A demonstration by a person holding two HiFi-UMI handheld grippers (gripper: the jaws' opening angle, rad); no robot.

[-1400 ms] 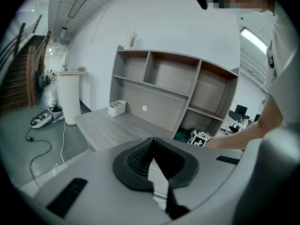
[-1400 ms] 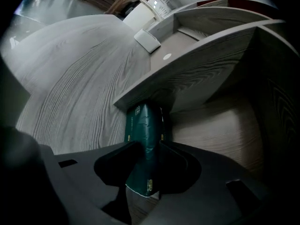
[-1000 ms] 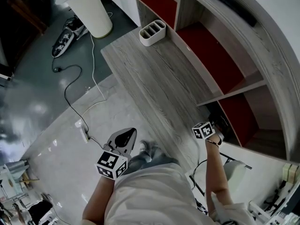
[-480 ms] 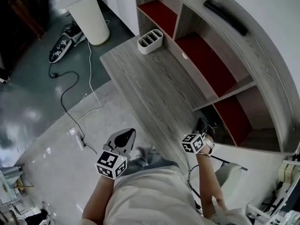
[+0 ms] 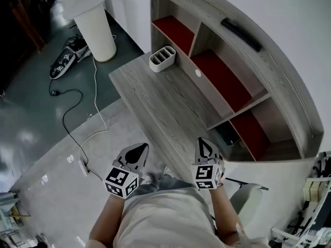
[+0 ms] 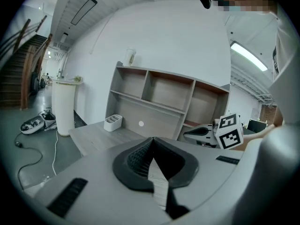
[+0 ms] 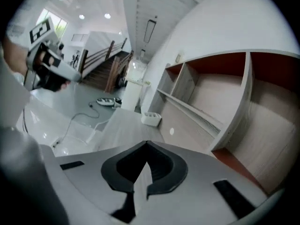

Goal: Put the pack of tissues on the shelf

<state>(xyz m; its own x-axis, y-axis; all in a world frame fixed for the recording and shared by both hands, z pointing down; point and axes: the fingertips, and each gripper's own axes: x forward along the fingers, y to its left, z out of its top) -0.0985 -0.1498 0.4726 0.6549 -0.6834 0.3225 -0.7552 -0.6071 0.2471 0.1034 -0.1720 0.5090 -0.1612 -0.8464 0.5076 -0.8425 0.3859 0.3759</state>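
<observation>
I see no pack of tissues that I can name for sure. A dark flat thing lies in the lowest compartment of the grey shelf with red backs, too dim to identify. My right gripper is over the near end of the wooden desk, clear of that compartment. Its jaws have just been closing and now meet with nothing between them. My left gripper is held over the floor beside the desk, its jaws also shut and empty.
A white divided holder stands at the desk's far end. Beyond it is a white pedestal. A cable and a device lie on the floor at left. A black bar rests on the shelf top.
My right gripper has pulled out of the lowest shelf compartment, moving left and up, and now points along the desk. The left gripper rose slightly.
</observation>
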